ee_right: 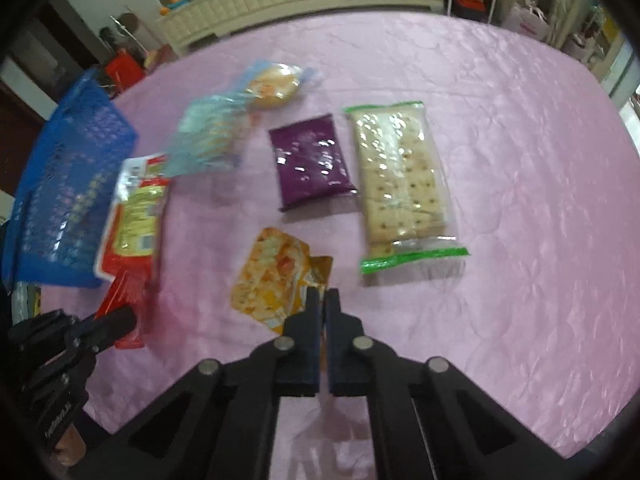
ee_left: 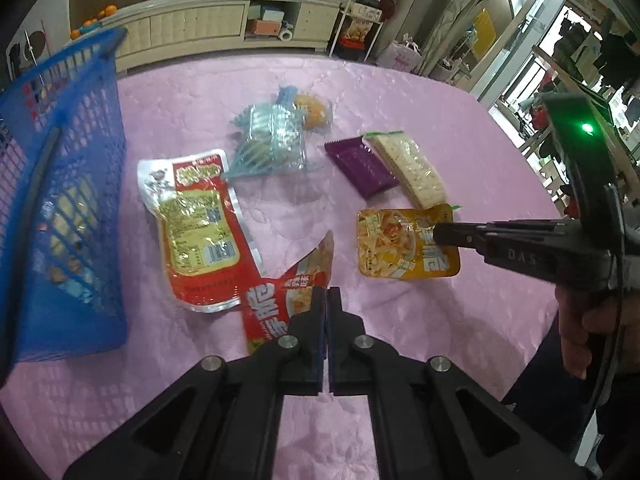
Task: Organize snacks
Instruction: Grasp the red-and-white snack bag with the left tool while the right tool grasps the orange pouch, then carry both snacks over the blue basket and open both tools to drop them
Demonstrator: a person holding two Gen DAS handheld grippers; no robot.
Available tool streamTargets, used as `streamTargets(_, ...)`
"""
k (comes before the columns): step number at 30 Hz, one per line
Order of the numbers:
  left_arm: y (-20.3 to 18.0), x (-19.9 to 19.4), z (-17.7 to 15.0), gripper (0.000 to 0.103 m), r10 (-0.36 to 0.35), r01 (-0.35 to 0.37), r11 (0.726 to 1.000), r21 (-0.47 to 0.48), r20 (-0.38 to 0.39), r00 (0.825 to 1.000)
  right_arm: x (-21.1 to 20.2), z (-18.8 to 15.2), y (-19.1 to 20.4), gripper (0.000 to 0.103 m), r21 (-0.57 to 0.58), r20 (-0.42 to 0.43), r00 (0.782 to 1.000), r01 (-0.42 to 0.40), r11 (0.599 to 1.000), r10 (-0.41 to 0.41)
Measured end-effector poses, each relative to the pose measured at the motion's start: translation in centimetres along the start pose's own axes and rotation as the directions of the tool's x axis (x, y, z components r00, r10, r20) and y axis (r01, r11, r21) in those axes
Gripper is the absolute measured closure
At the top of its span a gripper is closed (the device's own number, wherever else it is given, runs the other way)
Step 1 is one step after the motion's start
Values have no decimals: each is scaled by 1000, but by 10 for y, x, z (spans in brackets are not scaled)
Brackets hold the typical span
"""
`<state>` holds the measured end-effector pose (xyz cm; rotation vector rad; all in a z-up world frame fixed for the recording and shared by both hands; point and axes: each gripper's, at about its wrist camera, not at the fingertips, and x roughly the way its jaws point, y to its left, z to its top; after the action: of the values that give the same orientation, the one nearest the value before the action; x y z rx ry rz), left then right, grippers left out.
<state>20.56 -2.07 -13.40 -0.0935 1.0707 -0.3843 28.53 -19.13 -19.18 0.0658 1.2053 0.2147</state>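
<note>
Snacks lie on my pink quilted tablecloth [ee_left: 400, 92]. My left gripper [ee_left: 325, 296] pinches a red shiny snack bag [ee_left: 288, 300] at six o'clock. My right gripper [ee_right: 322, 300] has its fingers pressed together on the corner of a small yellow foil snack pouch [ee_right: 272, 276]. At nine o'clock stands the blue plastic mesh basket [ee_left: 68, 184]. A purple packet [ee_right: 312, 162] touches a clear cracker pack [ee_right: 400, 184].
</note>
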Motion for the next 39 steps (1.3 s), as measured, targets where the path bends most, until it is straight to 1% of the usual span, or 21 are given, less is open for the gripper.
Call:
streamTargets(1, -4, 1, 4, 103, 1, -1, 1000, 2, 4, 1000, -8, -3, 4, 101, -15, 25, 1000, -13, 1000, 13)
streamTargets(2, -5, -6, 4, 103, 5, -5, 1000, 5, 14, 1000, -13, -4, 8, 101, -21, 39, 999, -21, 1000, 22)
streamTargets(3, -6, -11, 5, 103, 8, -8, 1000, 7, 22, 1000, -17, -9, 23, 101, -26, 57, 998, -23, 999, 24)
streamTargets(5, -9, -28, 6, 103, 20, -21, 1000, 15, 49, 999, -31, -10, 29, 101, -45, 84, 995, -41, 998, 45)
streamTargets(7, -12, -41, 7, 103, 41, -42, 999, 22, 67, 997, -46, -8, 33, 101, -74, 116, 992, -41, 996, 49)
streamTargets(9, -14, -51, 8, 103, 46, -49, 998, 25, 87, 995, -60, -5, 39, 101, -95, 144, 987, -52, 994, 65)
streamTargets(13, -17, -86, 16, 103, 50, -54, 998, 28, 144, 988, -80, 0, 53, 101, -120, 179, 979, -72, 990, 93)
streamTargets(18, -18, -116, 25, 103, 64, -71, 997, 30, 188, 980, -107, 9, 74, 101, -149, 238, 963, -91, 985, 125)
streamTargets(21, -10, -137, 32, 103, 91, -98, 995, 24, 218, 972, -127, 14, 91, 101, -186, 266, 952, -104, 977, 152)
streamTargets(22, -11, -135, 32, 103, 95, -102, 995, 22, 224, 970, -131, 15, 95, 101, -196, 272, 949, -108, 975, 160)
streamTargets(24, -4, -149, 35, 103, 101, -108, 994, 15, 241, 965, -140, 20, 108, 101, -220, 289, 940, -117, 969, 179)
streamTargets(25, 1, -155, 36, 103, 98, -105, 994, 12, 253, 963, -143, 23, 113, 101, -227, 294, 937, -121, 966, 187)
streamTargets(28, 22, -171, 41, 103, 132, -132, 991, -20, 275, 952, -150, 31, 131, 101, -254, 306, 927, -139, 957, 216)
streamTargets(31, 39, -179, 43, 103, 160, -153, 987, -46, 284, 945, -152, 37, 151, 101, -287, 302, 921, -158, 945, 246)
streamTargets(35, 66, -179, 43, 103, 204, -194, 979, -63, 269, 941, -136, 46, 179, 101, -312, 271, 923, -184, 932, 273)
streamTargets(39, 95, -174, 41, 103, 218, -199, 975, -99, 247, 944, -118, 51, 205, 101, -341, 232, 928, -202, 918, 290)
